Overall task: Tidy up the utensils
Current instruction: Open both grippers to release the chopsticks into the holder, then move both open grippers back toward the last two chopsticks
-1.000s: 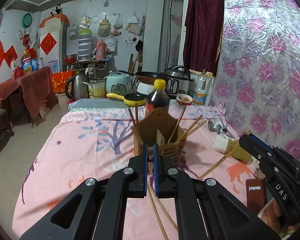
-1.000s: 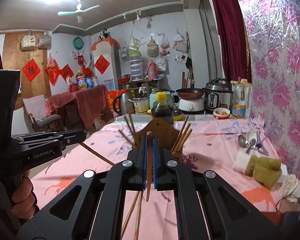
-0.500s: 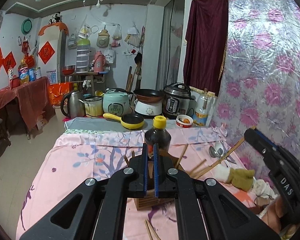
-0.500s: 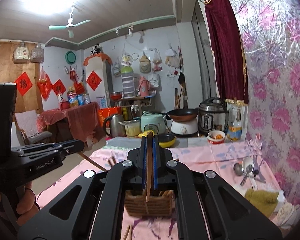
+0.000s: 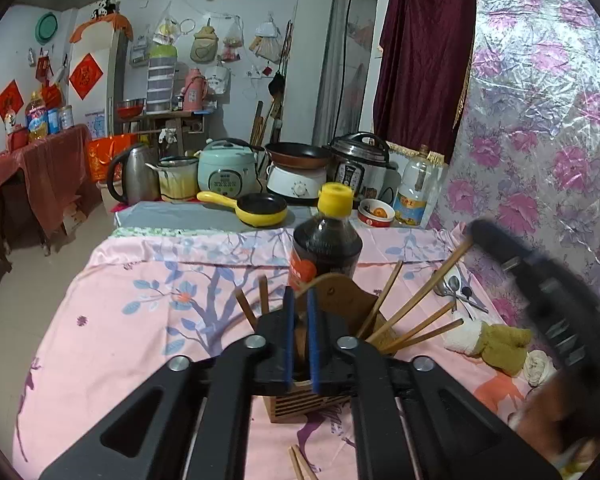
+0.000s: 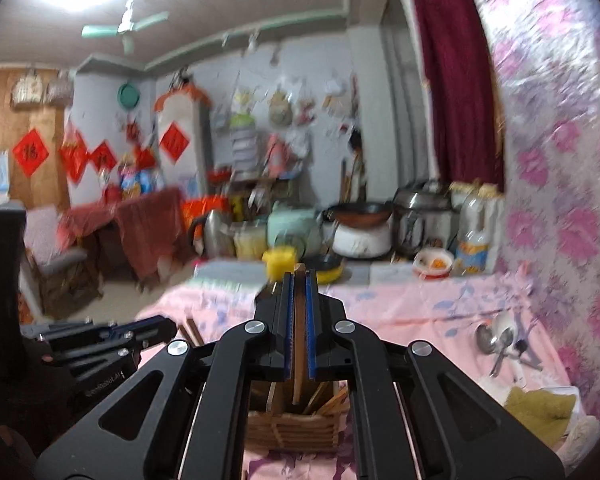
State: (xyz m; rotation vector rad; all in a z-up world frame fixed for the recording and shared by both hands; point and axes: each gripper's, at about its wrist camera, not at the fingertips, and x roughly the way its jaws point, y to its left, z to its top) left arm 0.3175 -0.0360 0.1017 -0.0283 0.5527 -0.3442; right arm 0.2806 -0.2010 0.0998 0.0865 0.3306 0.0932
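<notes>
Your left gripper point(image 5: 300, 340) and right gripper point(image 6: 299, 326) match: glossy black plastic linkages with triangular cut-outs, round silver screw heads at the pivots, and blue ribbed pads lining each narrow black finger point(image 6: 286, 320)

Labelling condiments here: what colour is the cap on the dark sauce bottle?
Yellow; the cap shows best in the left wrist view.

Little legible lettering. Red diamond paper point(image 6: 30, 151) on the wooden wall, one black Chinese character, too blurred to read. Other red diamond papers point(image 5: 85, 75) on the white cabinet, characters unreadable. Bottle labels point(image 5: 409, 204) and left gripper point(image 6: 100, 376) lettering too small or blurred.
</notes>
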